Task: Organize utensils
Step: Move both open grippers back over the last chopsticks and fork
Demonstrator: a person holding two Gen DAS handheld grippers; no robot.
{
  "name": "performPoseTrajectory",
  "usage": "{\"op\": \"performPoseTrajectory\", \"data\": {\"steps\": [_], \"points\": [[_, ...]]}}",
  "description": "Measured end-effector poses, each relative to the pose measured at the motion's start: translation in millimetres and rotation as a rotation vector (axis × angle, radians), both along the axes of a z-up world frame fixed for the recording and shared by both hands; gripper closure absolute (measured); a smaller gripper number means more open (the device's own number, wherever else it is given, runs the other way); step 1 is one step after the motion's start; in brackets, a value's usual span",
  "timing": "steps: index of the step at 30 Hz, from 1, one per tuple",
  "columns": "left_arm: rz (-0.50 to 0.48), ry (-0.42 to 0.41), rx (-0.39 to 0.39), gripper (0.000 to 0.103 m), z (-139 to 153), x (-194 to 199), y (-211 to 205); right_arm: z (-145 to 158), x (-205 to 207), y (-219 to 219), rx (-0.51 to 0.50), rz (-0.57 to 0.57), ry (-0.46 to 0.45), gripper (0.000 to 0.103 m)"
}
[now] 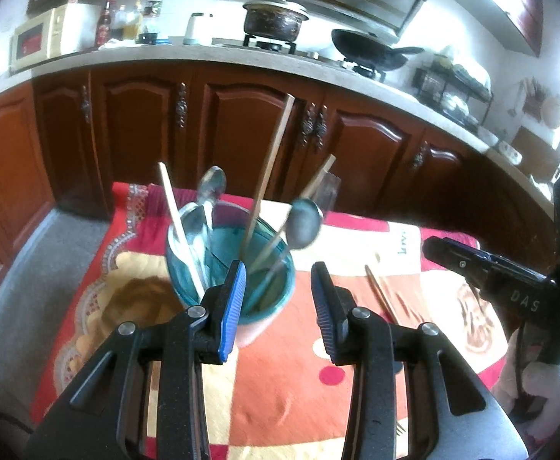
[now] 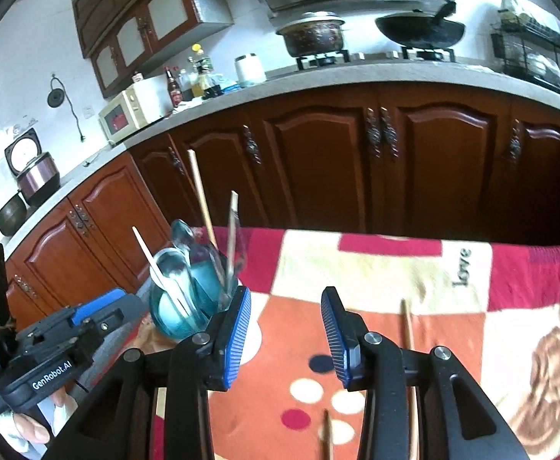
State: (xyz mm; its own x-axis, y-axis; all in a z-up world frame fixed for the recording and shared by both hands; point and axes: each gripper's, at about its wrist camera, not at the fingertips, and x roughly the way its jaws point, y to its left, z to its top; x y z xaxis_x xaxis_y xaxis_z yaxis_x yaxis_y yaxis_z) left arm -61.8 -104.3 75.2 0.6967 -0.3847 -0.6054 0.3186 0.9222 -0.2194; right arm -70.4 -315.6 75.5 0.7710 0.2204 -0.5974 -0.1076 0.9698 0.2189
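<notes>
A teal glass cup stands on the patterned cloth and holds several spoons and wooden chopsticks. One spoon leans at its right rim, blurred. My left gripper is open just in front of the cup, with nothing between its pads. In the right wrist view the cup is at the left. My right gripper is open over the cloth to the cup's right and holds nothing. A loose chopstick lies on the cloth just right of it, and another lies below it.
The table wears a red, orange and cream cloth. Loose chopsticks lie right of the cup. Dark wooden cabinets stand behind the table under a counter with a microwave, bottles, pots and a stove. A hand holds the left gripper.
</notes>
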Motion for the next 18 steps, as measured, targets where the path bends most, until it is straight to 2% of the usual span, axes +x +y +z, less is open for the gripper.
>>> {"op": "performPoseTrajectory", "data": {"steps": [5,11,18], "points": [[-0.031,0.020,0.032,0.068,-7.9,-12.4,-15.8,-11.4,-21.6,-18.5,-0.003,-0.032,0.025,0.067],[-0.077,0.069,0.027,0.068,-20.9,-20.7,-31.8,-25.3,-43.1,-46.2,-0.002,-0.081,0.064,0.067],[-0.146,0.140,0.040,0.068,-43.6,-29.6,-54.5,-55.6,-67.1,-72.4,-0.006,-0.110,0.133,0.066]]}}
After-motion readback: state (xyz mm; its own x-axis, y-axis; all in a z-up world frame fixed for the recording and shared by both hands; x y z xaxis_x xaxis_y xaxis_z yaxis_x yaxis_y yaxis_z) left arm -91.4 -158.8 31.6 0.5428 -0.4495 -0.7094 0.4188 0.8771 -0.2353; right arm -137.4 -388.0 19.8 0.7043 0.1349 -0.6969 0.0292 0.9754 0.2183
